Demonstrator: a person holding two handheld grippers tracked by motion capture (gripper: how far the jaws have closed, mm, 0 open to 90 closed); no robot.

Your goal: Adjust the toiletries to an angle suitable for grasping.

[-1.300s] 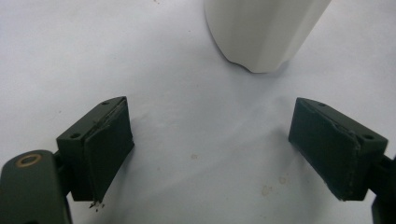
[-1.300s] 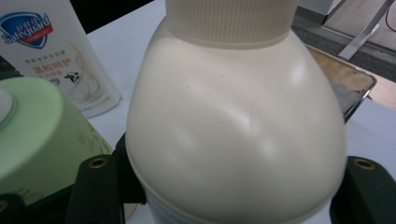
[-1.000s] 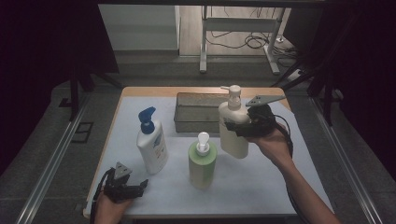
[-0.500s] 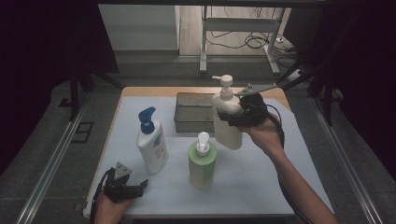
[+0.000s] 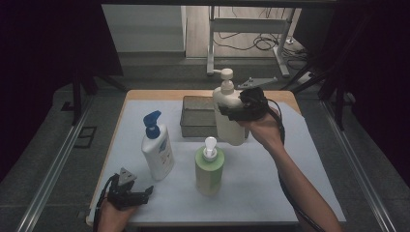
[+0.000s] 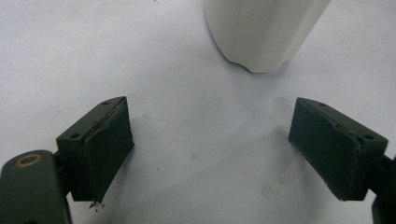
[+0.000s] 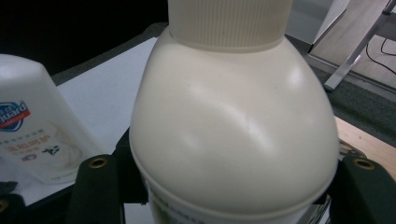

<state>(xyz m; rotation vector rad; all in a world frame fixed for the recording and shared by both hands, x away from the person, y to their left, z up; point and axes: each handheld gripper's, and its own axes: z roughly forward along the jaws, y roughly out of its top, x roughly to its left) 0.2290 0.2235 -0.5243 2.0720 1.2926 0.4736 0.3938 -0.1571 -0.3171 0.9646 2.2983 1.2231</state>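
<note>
I am holding the cream pump bottle (image 5: 227, 113) upright in my right gripper (image 5: 240, 109), jaws clamped round its shoulder, lifted just in front of the metal tray (image 5: 198, 116), likely to move it. My left gripper (image 5: 128, 193) is resting well nearer me than the tray, jaws wide apart and holding nothing

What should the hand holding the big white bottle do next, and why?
Probably carry it a bit farther toward the grey tray and lower it. The right tongs are shut on the cream bottle, which hangs in the air just in front of the tray. The left tongs rest open at the near edge, so that hand seems to be waiting.
</note>
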